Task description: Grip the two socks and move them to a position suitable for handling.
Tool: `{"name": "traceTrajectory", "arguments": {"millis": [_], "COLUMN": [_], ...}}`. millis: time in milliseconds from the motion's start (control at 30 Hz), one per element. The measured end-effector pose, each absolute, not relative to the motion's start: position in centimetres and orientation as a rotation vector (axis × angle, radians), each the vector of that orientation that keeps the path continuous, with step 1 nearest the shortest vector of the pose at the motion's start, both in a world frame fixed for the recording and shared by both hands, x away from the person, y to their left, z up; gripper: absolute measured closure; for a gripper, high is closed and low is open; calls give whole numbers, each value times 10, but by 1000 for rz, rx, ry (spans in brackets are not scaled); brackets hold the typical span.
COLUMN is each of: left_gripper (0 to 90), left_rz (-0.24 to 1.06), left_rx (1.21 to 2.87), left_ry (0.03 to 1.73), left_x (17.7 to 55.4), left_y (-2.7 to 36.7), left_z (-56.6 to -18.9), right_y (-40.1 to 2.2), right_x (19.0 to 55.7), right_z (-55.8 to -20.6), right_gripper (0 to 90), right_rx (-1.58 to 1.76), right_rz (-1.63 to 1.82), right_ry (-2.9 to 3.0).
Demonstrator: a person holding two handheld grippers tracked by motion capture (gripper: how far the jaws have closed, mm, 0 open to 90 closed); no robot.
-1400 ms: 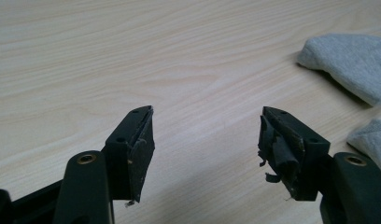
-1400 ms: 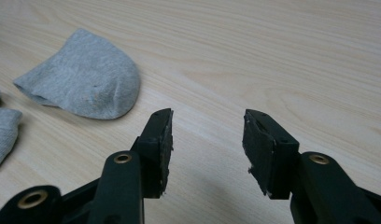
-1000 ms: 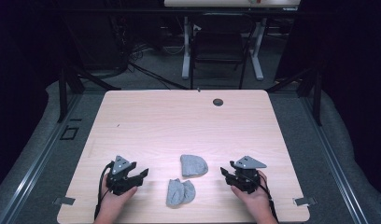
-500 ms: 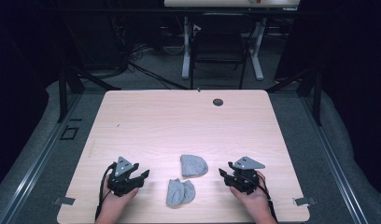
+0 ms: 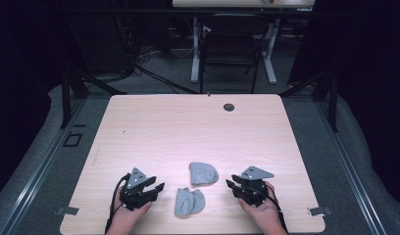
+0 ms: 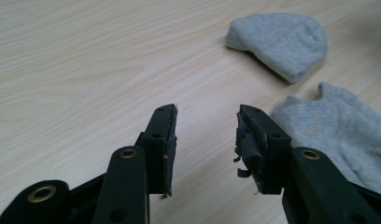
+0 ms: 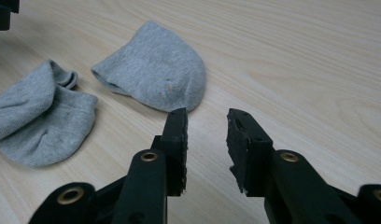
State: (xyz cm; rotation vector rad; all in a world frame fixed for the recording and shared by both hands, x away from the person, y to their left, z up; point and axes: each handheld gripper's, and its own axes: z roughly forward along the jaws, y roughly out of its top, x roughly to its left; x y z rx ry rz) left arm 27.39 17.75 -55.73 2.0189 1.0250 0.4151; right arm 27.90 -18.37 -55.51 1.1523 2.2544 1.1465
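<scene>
Two small grey socks lie near the table's front edge. One sock (image 5: 203, 173) (image 6: 282, 42) (image 7: 155, 67) is folded and rounded; the other sock (image 5: 189, 201) (image 6: 340, 133) (image 7: 37, 119) lies crumpled just in front of it. My left gripper (image 5: 156, 188) (image 6: 206, 122) rests left of the crumpled sock, its jaws parted with bare wood between them; they have just been closing. My right gripper (image 5: 231, 185) (image 7: 206, 122) sits right of the folded sock, jaws also parted and holding nothing, and has just been closing too.
The light wooden table (image 5: 188, 132) has a dark round cable hole (image 5: 229, 106) near its far edge. Behind it stand a chair and desk legs (image 5: 232, 54) on a dark floor. A hand grips each gripper at the table's front edge.
Both grippers' jaws have narrowed from wide open. The left gripper has shifted a little to the right, towards the crumpled sock. The socks have not moved.
</scene>
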Motion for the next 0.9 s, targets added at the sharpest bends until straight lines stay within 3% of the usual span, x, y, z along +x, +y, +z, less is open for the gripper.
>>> {"name": "traceTrajectory", "arguments": {"millis": [300, 900], "left_gripper": [635, 621], "left_rz": [384, 319], "left_rx": [2059, 2112], "left_ry": [934, 811], "left_x": [262, 241], "left_y": [153, 110], "left_z": [-555, -560], "right_y": [-181, -179], "right_x": [279, 277], "right_z": [-556, -556], "right_gripper": [708, 722], "right_rx": [1145, 1133], "right_rz": [1136, 1155], "right_ry": [2274, 2282]}}
